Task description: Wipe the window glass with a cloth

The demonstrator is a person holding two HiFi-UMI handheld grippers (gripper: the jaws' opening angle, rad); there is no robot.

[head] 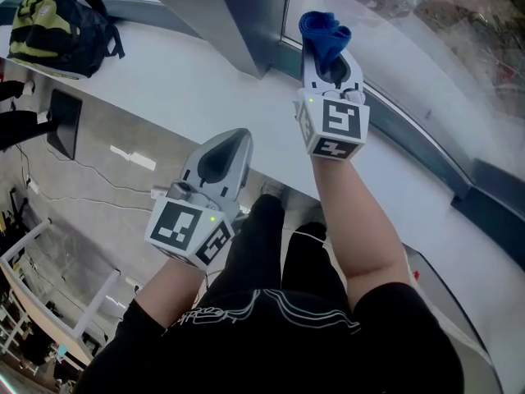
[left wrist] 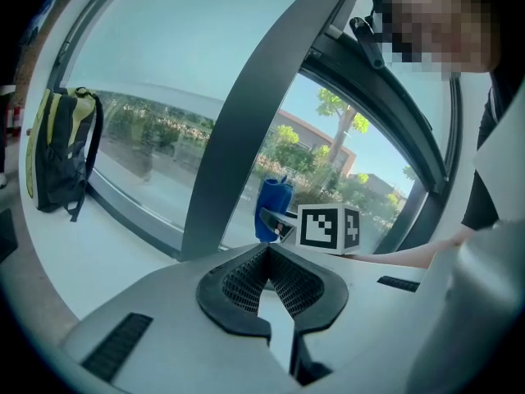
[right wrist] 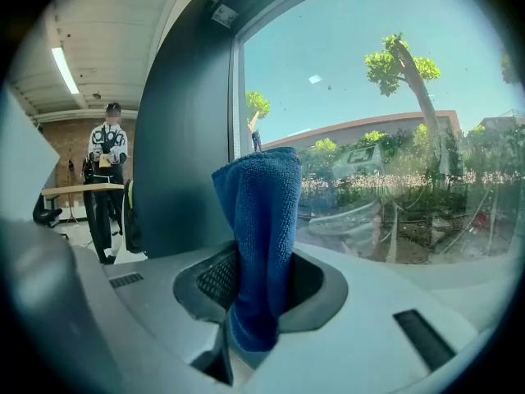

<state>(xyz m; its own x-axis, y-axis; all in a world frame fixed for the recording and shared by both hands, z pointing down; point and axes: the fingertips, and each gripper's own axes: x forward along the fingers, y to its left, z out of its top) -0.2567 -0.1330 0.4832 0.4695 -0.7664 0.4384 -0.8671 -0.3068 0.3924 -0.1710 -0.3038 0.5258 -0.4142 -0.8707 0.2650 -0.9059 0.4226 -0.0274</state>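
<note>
R claw [right wrist: 261, 279] was clamped on a blue cloth [right wrist: 261, 245]. The fabric was pinched btwn both pads and stood up past the tips in a folded bunch, w/ a short tail hanging back toward the camera. Just ahead of that claw was the window glass [right wrist: 394, 138]; couldn't tell if the cloth touched the pane. To the claw's left rose a dark frame post [right wrist: 184, 138], and below it ran a white ledge [head: 189, 72]. Its marker cube [head: 336, 125] sat behind the jaws, at the end of the person's bare forearm [head: 361, 220].

L claw [left wrist: 267, 251] was closed, tips together, nothing btwn them; only a pale surface showed through the gap behind the pads. It sat to the left of R claw, nearer the person's body and well back from the glass. Far left of L claw, a black-and-yellow backpack [head: 57, 27] rested on the ledge against the window. Off to R claw's left, in the room bkgd, a person [right wrist: 107, 171] stood.
</note>
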